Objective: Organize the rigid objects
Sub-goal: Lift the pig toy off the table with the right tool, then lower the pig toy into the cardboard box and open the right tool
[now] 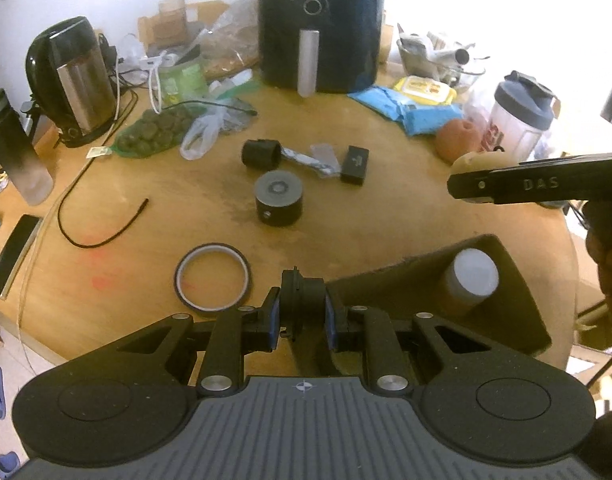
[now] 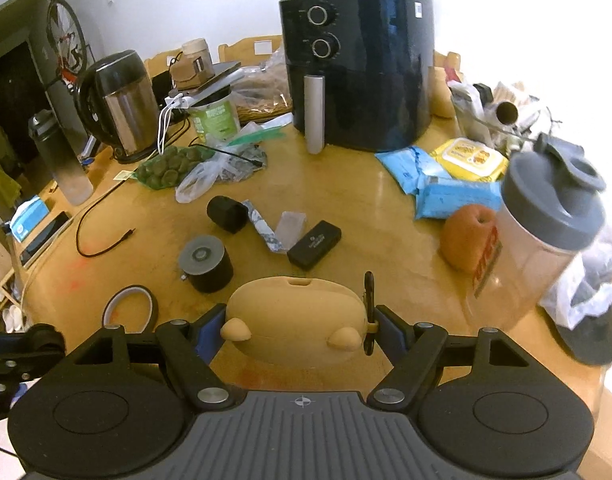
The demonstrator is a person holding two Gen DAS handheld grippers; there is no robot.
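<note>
My left gripper point(image 1: 302, 314) is shut on a small black plastic part point(image 1: 302, 298), held above the table next to a dark box point(image 1: 518, 304) with a white-capped jar point(image 1: 472, 276) in it. My right gripper point(image 2: 298, 328) is shut on a tan rounded case point(image 2: 296, 322) with a black clip; it also shows at the right of the left wrist view point(image 1: 462, 190). On the table lie a tape ring point(image 1: 212, 276), a black cylinder with a grey top point(image 1: 279, 198), a black cap point(image 1: 261, 154) and a flat black case point(image 1: 355, 164).
A black air fryer point(image 1: 320, 24) stands at the back. A kettle point(image 1: 72, 80) and a bottle point(image 1: 16, 146) are at the left. A shaker bottle point(image 2: 546, 232), an orange fruit point(image 2: 468, 236), blue packets point(image 2: 446, 184), plastic bags and a black cable point(image 1: 102, 228) crowd the round wooden table point(image 1: 386, 232).
</note>
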